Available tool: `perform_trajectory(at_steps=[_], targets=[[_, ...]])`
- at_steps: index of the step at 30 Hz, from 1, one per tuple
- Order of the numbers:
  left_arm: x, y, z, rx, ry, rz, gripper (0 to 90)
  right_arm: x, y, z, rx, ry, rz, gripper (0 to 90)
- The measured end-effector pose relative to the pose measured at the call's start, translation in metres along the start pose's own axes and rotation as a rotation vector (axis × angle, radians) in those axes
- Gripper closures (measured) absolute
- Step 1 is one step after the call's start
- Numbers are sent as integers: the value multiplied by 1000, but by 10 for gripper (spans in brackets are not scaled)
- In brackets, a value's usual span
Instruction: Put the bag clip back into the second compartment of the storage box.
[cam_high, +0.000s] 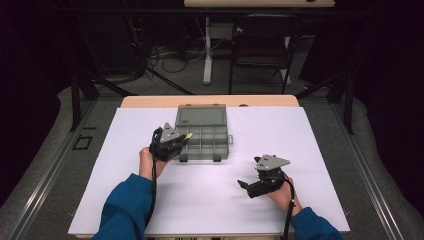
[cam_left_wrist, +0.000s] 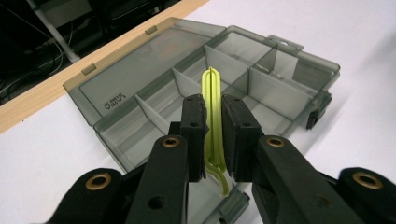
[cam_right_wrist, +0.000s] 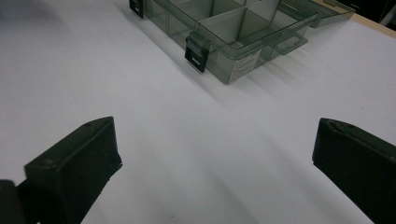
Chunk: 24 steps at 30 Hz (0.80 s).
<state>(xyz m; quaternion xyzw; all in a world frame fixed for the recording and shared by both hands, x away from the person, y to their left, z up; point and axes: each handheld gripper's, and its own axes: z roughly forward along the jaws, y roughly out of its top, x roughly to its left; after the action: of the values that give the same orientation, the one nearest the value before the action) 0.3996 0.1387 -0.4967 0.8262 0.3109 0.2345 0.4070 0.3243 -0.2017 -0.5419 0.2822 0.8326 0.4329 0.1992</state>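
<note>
A grey see-through compartment box (cam_high: 205, 140) lies open on the white sheet, lid (cam_high: 201, 116) folded back. My left gripper (cam_high: 184, 138) hovers at the box's left front corner, shut on a thin yellow-green looped strip (cam_left_wrist: 214, 116) that stands between its pads (cam_left_wrist: 194, 121) over the box's compartments (cam_left_wrist: 261, 93). The strip's tip (cam_high: 189, 135) pokes out toward the box. My right gripper (cam_high: 243, 185) rests low over the sheet right of the box's front, jaws wide open with nothing between its pads (cam_right_wrist: 79, 158). The box's corner with its black latch (cam_right_wrist: 196, 53) lies ahead of it.
The white sheet (cam_high: 310, 145) covers a wooden table whose far edge (cam_high: 150, 101) shows behind the box. Beyond the table stand a black chair (cam_high: 262, 45), a desk leg (cam_high: 207, 50) and floor cables. Blue sleeves come in from the bottom.
</note>
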Motion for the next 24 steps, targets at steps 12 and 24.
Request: perform_trajectory(at_steps=[12,24], targets=[[8,13,16,21,16,0,798,0,0,0,0,-1,0,0],[15,18,34,52,42,-25,797,0,0,0,0,-3,-2,0]])
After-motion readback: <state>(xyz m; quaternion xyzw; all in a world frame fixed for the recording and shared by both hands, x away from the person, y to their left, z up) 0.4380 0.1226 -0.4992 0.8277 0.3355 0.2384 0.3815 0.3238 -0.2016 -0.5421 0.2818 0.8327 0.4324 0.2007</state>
